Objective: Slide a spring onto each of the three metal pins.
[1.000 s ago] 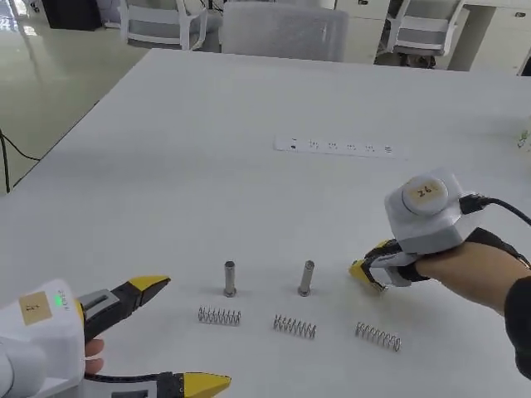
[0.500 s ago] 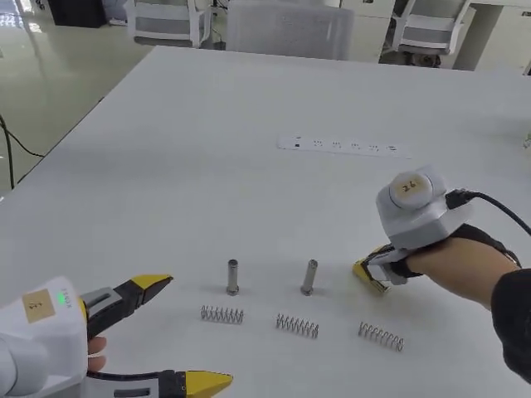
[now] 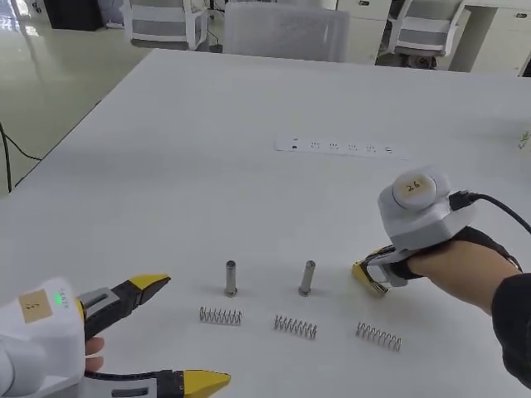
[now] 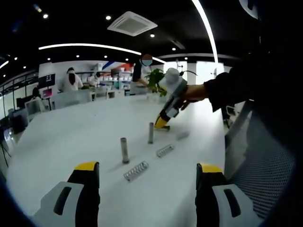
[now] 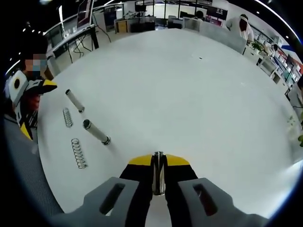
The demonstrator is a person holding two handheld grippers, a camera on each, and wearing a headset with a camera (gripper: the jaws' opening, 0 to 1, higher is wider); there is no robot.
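Observation:
Two metal pins point(image 3: 231, 278) point(image 3: 307, 277) stand upright on the white table point(image 3: 249, 166). In front of them lie three springs point(image 3: 220, 316) point(image 3: 295, 327) point(image 3: 378, 336) in a row. My right gripper point(image 3: 369, 276) rests low at the table, right of the pins, and is shut on a third pin point(image 5: 158, 172) that lies between its jaws. My left gripper point(image 3: 178, 332) hovers open at the near left, holding nothing. In the left gripper view, the pins point(image 4: 124, 150) point(image 4: 151, 133) and the nearest spring point(image 4: 136, 170) lie ahead of it.
A white power strip point(image 3: 336, 148) lies mid-table beyond the pins. Office chairs point(image 3: 282, 29) stand at the far edge. A cable point(image 3: 498, 207) trails from the right gripper. People stand far off in the room.
My right gripper has tilted and shifted only slightly, still holding the pin. The standing pins, the springs and my left gripper have not moved.

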